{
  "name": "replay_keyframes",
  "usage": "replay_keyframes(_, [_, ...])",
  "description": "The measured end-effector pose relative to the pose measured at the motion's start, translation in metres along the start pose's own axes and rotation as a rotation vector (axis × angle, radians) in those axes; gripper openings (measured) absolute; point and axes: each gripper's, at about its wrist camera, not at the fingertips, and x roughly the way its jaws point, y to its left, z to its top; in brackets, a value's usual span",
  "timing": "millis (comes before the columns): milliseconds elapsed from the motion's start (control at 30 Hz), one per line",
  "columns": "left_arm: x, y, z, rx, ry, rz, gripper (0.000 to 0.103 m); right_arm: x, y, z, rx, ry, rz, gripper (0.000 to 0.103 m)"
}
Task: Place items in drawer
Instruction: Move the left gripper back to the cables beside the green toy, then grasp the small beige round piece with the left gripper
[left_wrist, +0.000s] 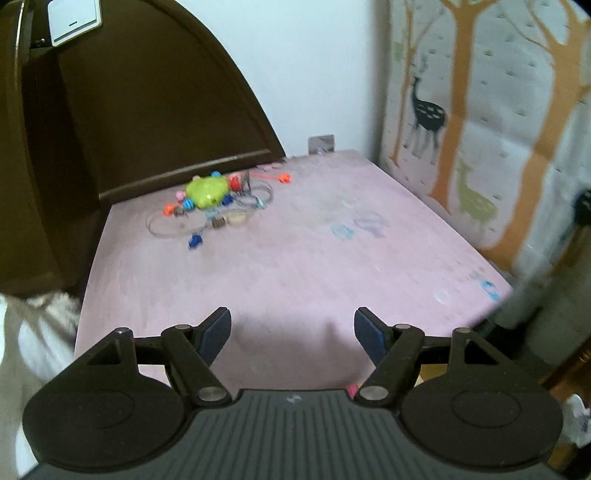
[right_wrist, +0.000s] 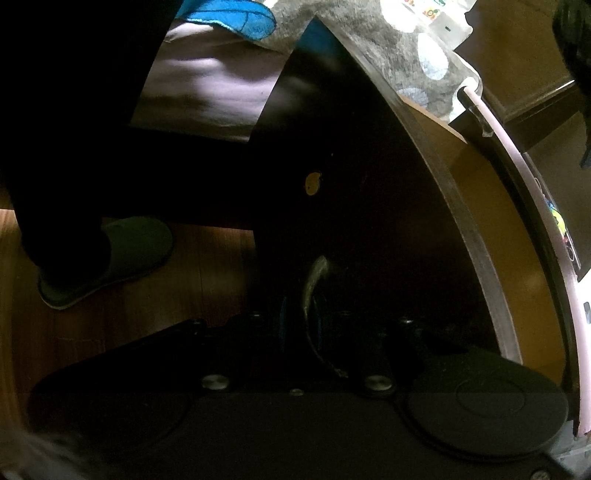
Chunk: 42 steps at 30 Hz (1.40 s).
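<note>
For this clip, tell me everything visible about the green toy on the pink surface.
The green toy is a lime-green, glossy, plastic-looking piece with a rounded, lobed outline, blurred in the left wrist view. It lies flat on the pink surface near the far left edge, just in front of the dark brown headboard. Small red, orange, blue and pink bits and clear loops cluster around and against it. No tongs touch it.

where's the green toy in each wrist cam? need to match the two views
Left wrist: the green toy is upper left of centre, at the far end of the pink top, among coloured beads and rings.
Right wrist: not clearly in it. A yellow-green speck at the far right edge may be it, but it is too small to tell.
Shared landmark: the pink top, seen in the right wrist view only as a thin curved rim at the right.
</note>
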Motion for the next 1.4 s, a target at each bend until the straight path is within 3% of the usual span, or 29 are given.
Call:
replay_keyframes(300, [0.063,0.031,0.029,0.013,-0.034,0.014,0.073,0.0,0.0,-0.001,0.003,-0.011,0.002,0.015])
replay_keyframes(500, [0.104,0.039,0.044,-0.041,-0.011,-0.083,0.073,0.0,0.0,-0.002,0.004,-0.016,0.003,0.015])
replay_keyframes(633, [0.13,0.043,0.048,-0.072,-0.01,-0.059,0.072,-0.001,0.0,-0.002,0.004,-0.02,0.005,0.015])
replay_keyframes(900, [0.169,0.057,0.067,-0.083,-0.041,-0.01,0.049,-0.001,0.0,-0.003,0.008,-0.029,0.006,0.015])
replay_keyframes(1133, [0.177,0.056,0.075,-0.048,-0.04,0.003,0.025,-0.001,0.001,-0.004,0.009,-0.031,0.006,0.015])
replay_keyframes(1400, [0.154,0.047,0.064,-0.019,-0.008,-0.006,0.024,-0.001,0.001,-0.002,0.011,-0.027,0.004,0.015])
